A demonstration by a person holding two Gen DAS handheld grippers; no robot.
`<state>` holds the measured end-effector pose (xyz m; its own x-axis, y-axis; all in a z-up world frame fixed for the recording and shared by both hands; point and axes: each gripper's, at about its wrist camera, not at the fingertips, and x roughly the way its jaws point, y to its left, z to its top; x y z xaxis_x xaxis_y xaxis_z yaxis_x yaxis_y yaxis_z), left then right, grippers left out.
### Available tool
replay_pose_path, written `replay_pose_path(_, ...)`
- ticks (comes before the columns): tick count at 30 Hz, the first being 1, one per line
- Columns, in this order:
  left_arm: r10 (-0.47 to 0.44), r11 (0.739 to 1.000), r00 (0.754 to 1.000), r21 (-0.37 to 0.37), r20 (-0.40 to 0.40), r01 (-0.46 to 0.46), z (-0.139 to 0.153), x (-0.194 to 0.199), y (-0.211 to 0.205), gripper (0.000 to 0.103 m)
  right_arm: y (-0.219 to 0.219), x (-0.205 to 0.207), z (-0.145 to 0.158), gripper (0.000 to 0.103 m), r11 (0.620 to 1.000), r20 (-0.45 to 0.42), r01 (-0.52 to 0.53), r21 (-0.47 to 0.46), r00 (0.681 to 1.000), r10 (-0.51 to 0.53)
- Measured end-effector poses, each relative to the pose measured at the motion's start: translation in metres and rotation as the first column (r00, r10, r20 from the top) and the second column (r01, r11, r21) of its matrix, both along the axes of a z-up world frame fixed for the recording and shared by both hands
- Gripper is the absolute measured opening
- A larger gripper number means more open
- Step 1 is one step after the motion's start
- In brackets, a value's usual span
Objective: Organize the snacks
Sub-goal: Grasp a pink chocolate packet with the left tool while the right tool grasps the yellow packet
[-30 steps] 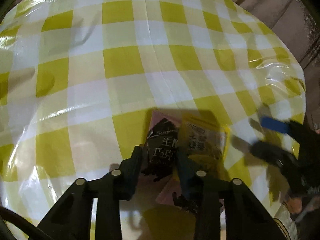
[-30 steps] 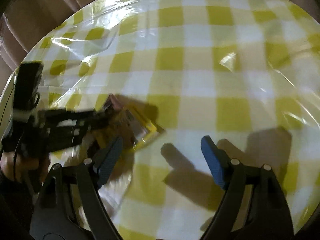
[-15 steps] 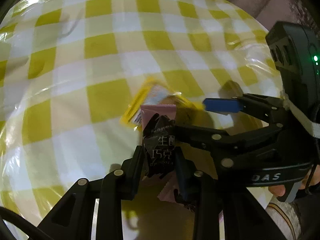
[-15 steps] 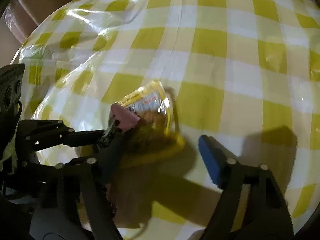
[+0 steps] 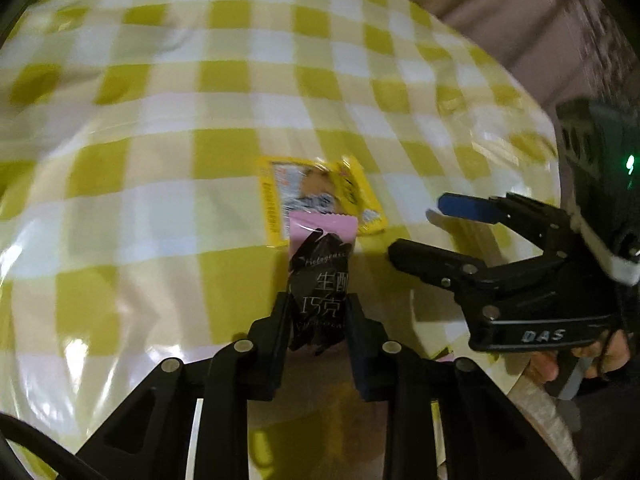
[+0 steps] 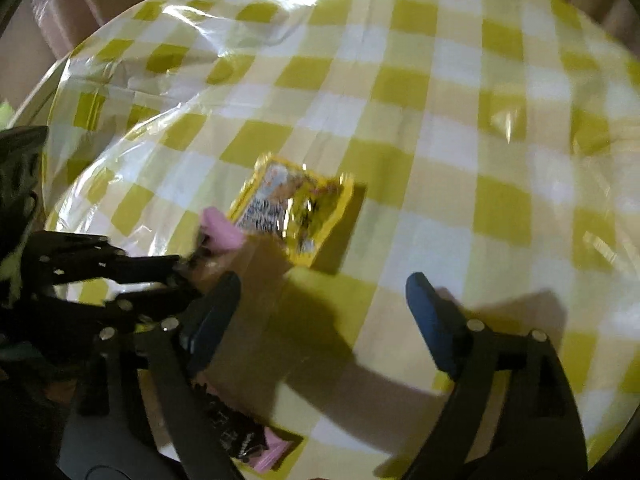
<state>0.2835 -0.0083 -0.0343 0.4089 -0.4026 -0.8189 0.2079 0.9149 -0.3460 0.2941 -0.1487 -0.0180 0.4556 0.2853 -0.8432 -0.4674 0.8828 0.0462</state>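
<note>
In the left wrist view, a pink-and-black chocolate packet is pinched upright between the closed-in fingers of the left gripper, above the checked desk. A yellow snack packet lies flat just beyond it.

In the right wrist view, the right gripper is seen spread wide and holding nothing, near the yellow packet. Another pink packet lies at the lower edge.

Snack packets and two claws gathered on the bench

A flat snack packet lies on the bench; just before it, a chocolate packet sits between the left claw's fingers. Right of that packet stands the right claw, fingers apart; another packet lies nearer than it, below the claw.
</note>
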Motion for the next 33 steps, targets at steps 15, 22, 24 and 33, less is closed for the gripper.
replay_pose_path(15, 0.222, 0.966, 0.975, -0.140, 0.003, -0.219, -0.006, -0.031, 0.058, 0.027, 0.053, 0.047, -0.026, 0.090, 0.864, -0.041, -0.453, -0.220, 0.889, 0.456)
replay_pose_path(22, 0.245, 0.958, 0.969, -0.159, 0.013, -0.240, -0.002, -0.033, 0.066, 0.027, 0.052, 0.063, -0.036, 0.088, 0.848, -0.100, -0.507, -0.152, 0.862, 0.498)
replay_pose_path(24, 0.249, 0.956, 0.969, -0.161, 0.009, -0.244, -0.003, -0.030, 0.067, 0.027, 0.049, 0.062, -0.035, 0.082, 0.851, -0.094, -0.504, -0.148, 0.864, 0.495)
replay_pose_path(33, 0.246, 0.956, 0.969, -0.166, 0.003, -0.243, -0.005, -0.031, 0.068, 0.027, 0.043, 0.041, -0.031, 0.072, 0.894, -0.065, -0.427, -0.136, 0.904, 0.422)
